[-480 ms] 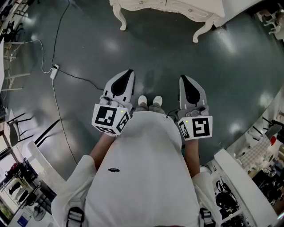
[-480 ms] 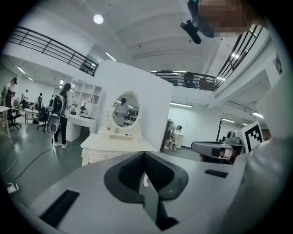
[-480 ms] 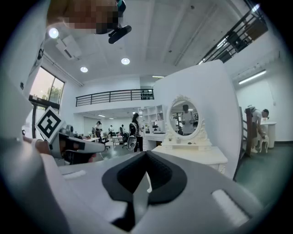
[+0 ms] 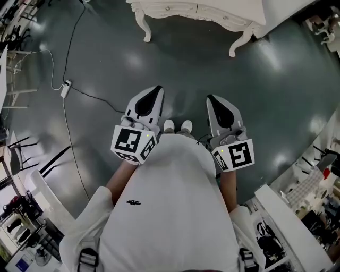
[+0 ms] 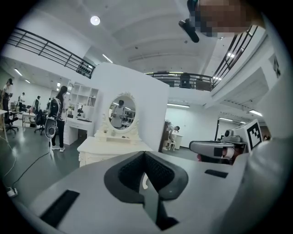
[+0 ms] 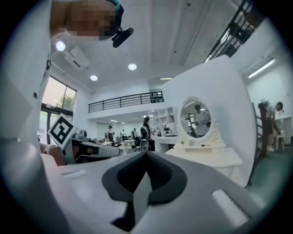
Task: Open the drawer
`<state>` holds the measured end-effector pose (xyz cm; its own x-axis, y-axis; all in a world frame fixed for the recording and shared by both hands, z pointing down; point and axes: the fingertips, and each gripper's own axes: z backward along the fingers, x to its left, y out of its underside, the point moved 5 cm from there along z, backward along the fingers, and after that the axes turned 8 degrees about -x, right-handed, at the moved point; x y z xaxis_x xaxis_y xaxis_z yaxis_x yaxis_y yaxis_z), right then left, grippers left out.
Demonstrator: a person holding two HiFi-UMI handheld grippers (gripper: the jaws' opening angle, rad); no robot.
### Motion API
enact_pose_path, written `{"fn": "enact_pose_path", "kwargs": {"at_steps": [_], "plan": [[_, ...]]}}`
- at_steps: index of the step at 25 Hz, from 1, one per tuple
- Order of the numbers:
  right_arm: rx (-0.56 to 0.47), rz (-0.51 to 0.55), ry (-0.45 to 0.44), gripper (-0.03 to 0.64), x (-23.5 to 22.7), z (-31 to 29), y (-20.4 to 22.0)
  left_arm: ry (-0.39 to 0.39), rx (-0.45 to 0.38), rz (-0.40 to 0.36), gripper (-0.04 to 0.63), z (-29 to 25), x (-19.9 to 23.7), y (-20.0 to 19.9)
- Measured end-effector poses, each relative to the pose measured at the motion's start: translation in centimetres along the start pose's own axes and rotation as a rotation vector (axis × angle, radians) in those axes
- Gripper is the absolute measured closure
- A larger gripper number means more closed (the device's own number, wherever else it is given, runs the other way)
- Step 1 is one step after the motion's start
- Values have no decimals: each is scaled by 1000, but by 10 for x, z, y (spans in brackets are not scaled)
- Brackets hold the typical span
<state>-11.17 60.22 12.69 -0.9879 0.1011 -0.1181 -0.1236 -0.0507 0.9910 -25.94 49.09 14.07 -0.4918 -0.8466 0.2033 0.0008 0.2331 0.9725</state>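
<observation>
A white carved dressing table point(image 4: 212, 11) stands at the top of the head view, its drawer fronts point(image 4: 171, 8) facing me across the dark floor. Both grippers are held at waist height, well short of it. My left gripper point(image 4: 154, 91) and right gripper point(image 4: 211, 100) point toward the table, each shut with nothing between the jaws. The left gripper view has the table point(image 5: 110, 148) and its oval mirror point(image 5: 121, 112) beyond the closed left gripper point(image 5: 144, 153). In the right gripper view the table point(image 6: 215, 157) lies right of the closed right gripper point(image 6: 146, 153).
A cable with a power strip point(image 4: 65, 87) runs over the floor at the left. White shelving point(image 4: 289, 215) stands close at the right, black chair frames point(image 4: 21, 154) at the left. A person with a backpack point(image 5: 57, 116) stands far off by desks.
The right gripper has drifted slightly left and toward me in the head view. The dressing table's place in that view has barely changed. Both jaws stay shut.
</observation>
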Motion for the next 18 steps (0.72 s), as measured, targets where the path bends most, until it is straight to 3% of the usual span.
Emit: {"fn": "enact_pose_path", "kwargs": {"at_steps": [3,9,18], "plan": [[-22,-18,-53,606,-1,2,-6,2,-5,-8,586,-5,-3,-4],[0,150,-18,606,-11,6,-16,8,-17,-27,586,-22,-17,-12],[-16,129,26,606,-31,38,0,-22,3,-39,586,-22,-27,5]]}}
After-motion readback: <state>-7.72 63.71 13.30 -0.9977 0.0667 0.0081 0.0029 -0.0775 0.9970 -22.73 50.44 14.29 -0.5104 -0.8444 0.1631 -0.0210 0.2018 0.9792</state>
